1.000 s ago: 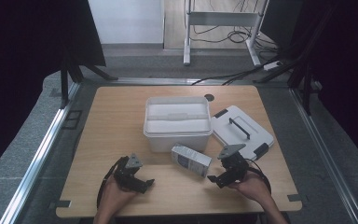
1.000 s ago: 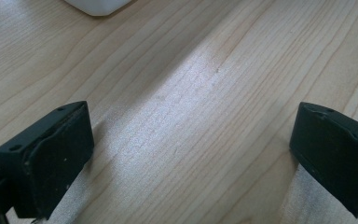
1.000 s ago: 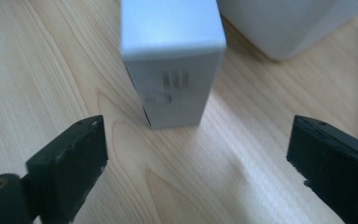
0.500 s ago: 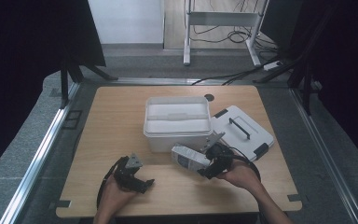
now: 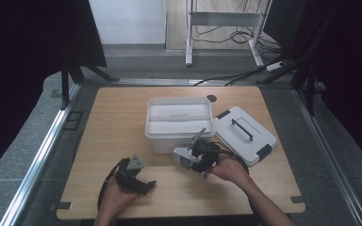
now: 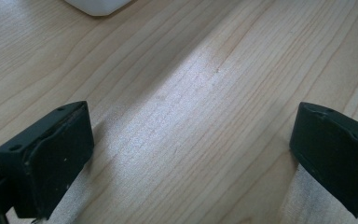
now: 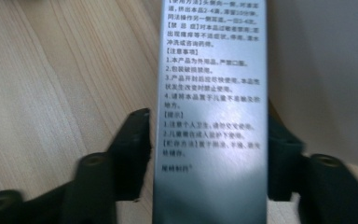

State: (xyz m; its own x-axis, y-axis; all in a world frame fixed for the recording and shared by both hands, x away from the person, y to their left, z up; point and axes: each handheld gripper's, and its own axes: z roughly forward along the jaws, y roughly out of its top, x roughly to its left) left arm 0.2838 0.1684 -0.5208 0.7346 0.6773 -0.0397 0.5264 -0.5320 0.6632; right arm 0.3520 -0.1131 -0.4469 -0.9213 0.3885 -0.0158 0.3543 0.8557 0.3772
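Right gripper (image 5: 192, 157) sits low and centre in the high view, jaws just closing around the grey printed carton (image 7: 213, 107), which lies between them beside the white bin (image 5: 179, 123). They flank it closely; a firm pinch looks near but I cannot confirm it. Left gripper (image 5: 139, 181), lower left, rests wide open on the desk (image 6: 205, 93), holding nothing. This looks like the pick-up step; next, probably, squeeze, lift, clear the bin's rim.

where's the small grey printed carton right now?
In the high view the small grey printed carton lies on the wooden table just in front of the open white plastic bin, between the right gripper's fingers.
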